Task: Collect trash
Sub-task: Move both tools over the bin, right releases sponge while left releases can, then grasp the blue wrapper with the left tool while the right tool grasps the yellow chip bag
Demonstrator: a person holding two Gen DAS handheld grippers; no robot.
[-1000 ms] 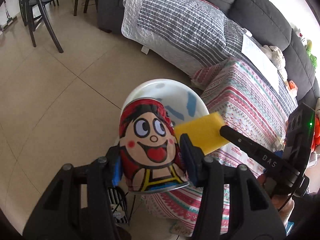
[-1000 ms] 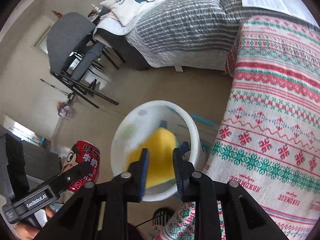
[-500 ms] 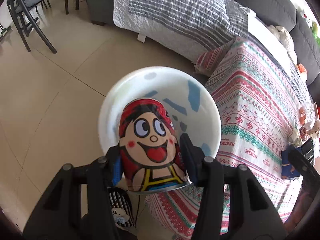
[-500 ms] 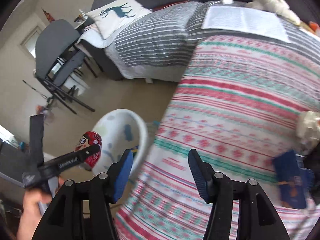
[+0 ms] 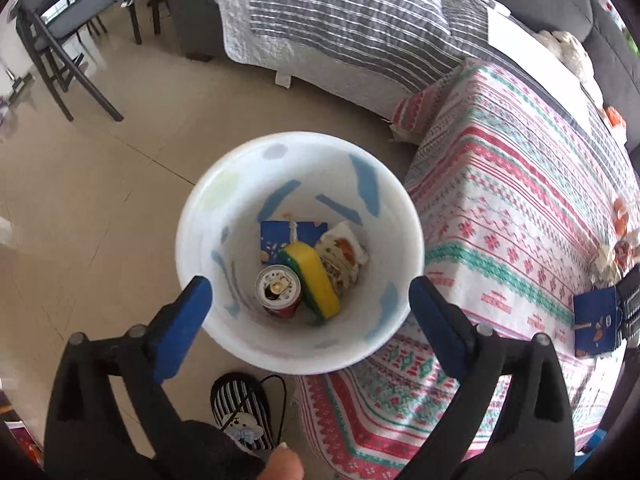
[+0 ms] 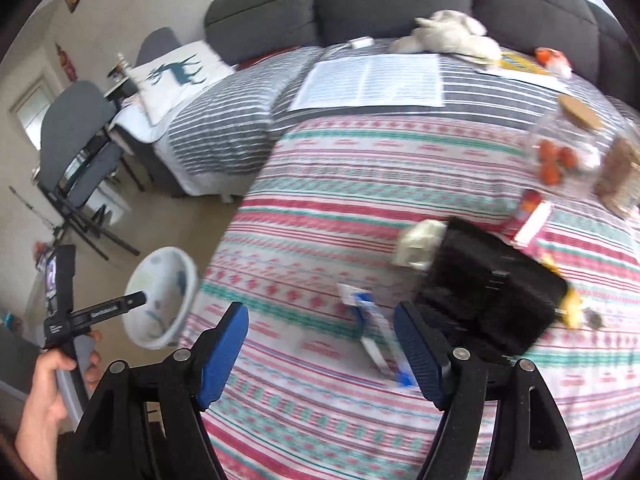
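Observation:
A white trash bin (image 5: 208,216) stands on the floor beside the table. Inside lie a red can (image 5: 279,291), a yellow sponge (image 5: 316,278), a blue packet (image 5: 276,238) and a crumpled wrapper (image 5: 344,254). My left gripper (image 5: 310,292) is open and empty right above the bin. My right gripper (image 6: 320,320) is open and empty over the table, just short of a blue-and-white wrapper (image 6: 372,328); the bin (image 6: 160,296) shows at its left. A crumpled tissue (image 6: 420,240) lies further on.
The table carries a patterned cloth (image 6: 340,200), a black box (image 6: 488,288), a glass jar (image 6: 568,148) and a blue carton (image 5: 596,320). A sofa with a striped blanket (image 5: 340,20) stands behind. A striped slipper (image 5: 240,412) lies on the floor by the bin.
My left gripper opened and the red can dropped into the bin. My right gripper let the yellow sponge fall in, opened and swung right over the table.

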